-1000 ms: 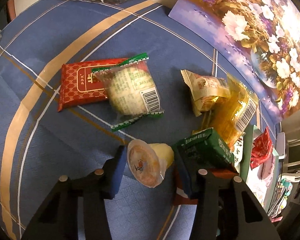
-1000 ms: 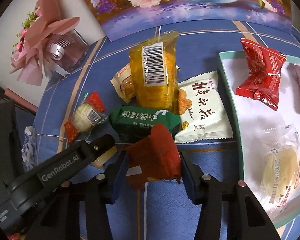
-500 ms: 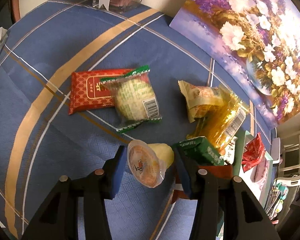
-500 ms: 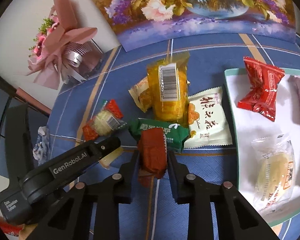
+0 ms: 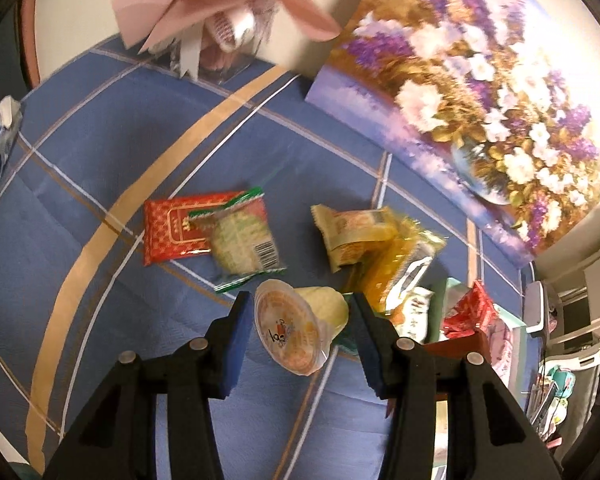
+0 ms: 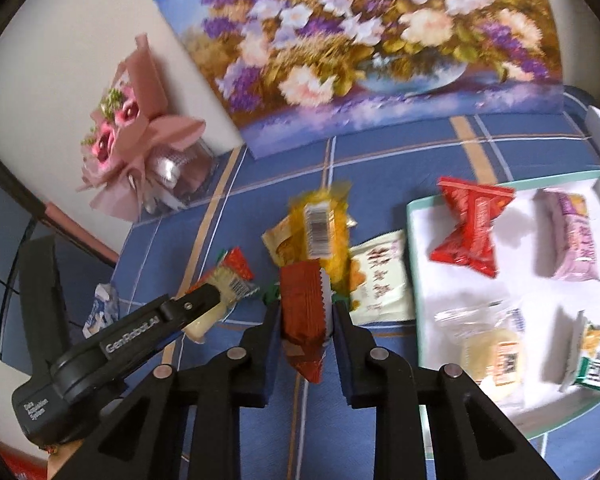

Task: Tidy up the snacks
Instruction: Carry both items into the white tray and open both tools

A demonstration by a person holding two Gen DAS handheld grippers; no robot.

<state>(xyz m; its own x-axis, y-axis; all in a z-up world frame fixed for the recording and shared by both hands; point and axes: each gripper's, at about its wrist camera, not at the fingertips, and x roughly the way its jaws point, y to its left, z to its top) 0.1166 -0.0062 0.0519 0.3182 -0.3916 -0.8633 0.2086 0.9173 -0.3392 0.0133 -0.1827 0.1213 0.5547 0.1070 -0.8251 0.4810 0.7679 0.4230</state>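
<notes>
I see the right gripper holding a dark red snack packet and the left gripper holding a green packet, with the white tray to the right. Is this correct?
Not quite. The left gripper holds a jelly cup, not a green packet; the left wrist view shows it between the jaws. The rest stands: the right gripper holds the dark red snack packet, and the white tray lies to the right.

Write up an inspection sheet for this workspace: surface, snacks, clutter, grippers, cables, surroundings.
Surface: blue tablecloth with tan stripes.
Job's things: white tray holds a red packet, a pink packet, a clear-wrapped cake and a green-edged packet; loose on the cloth are a yellow packet, a white packet and a red flat packet.
Clutter: crumpled wrapper at the table edge.
Grippers: left gripper around a jelly cup; right gripper shut on a brown-red packet.
Cables: nothing seen.
Surroundings: flower painting, pink bouquet.
</notes>
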